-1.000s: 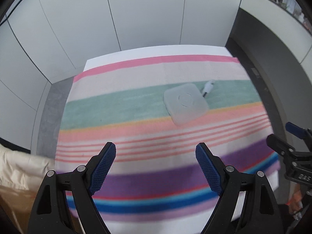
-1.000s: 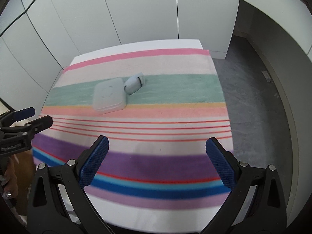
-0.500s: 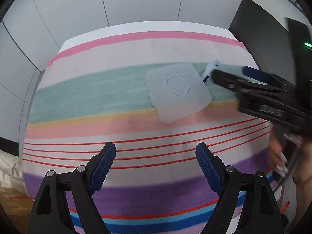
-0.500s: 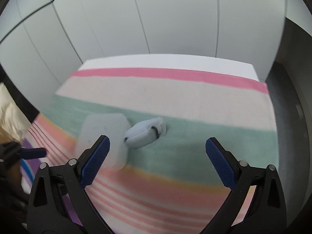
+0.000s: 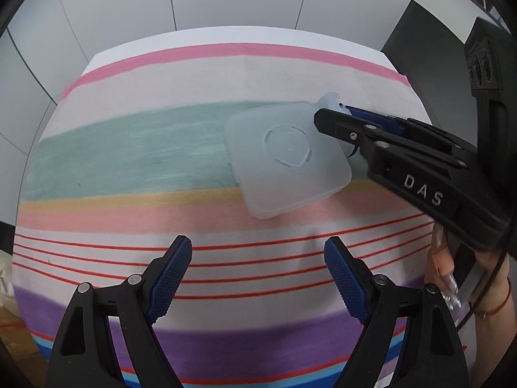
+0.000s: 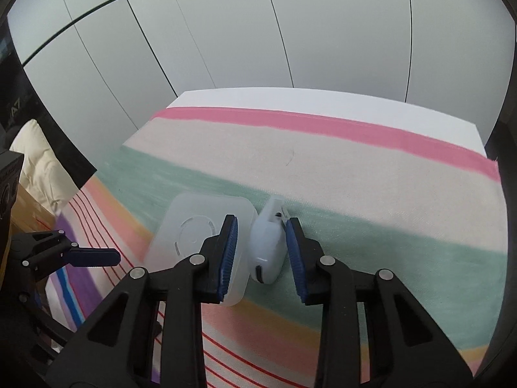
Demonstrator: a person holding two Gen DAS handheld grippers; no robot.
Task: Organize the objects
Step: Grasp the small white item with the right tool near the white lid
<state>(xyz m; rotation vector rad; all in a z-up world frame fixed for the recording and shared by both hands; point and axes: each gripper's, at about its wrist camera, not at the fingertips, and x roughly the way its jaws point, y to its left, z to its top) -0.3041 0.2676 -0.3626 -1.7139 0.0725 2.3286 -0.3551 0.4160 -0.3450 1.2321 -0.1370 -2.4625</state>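
Your right gripper (image 6: 260,252) is closing around the small white bottle (image 6: 268,245) to lift it, while your left gripper (image 5: 258,271) hangs released.

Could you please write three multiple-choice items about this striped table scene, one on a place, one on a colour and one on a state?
1. Where does the small white device lie?
A. right beside the flat square case
B. on the purple stripe
C. on the floor

2. What colour is the stripe nearest the far edge of the striped cloth?
A. purple
B. pink
C. yellow

3. How does the left gripper stand?
A. clamped on the case
B. holding the cloth
C. open, nothing between its fingers

Answers:
1 A: the right wrist view shows the device against the case's edge, between the closing jaws of the right gripper.
2 B: a pink band borders the far side.
3 C: only cloth shows between its spread pads.
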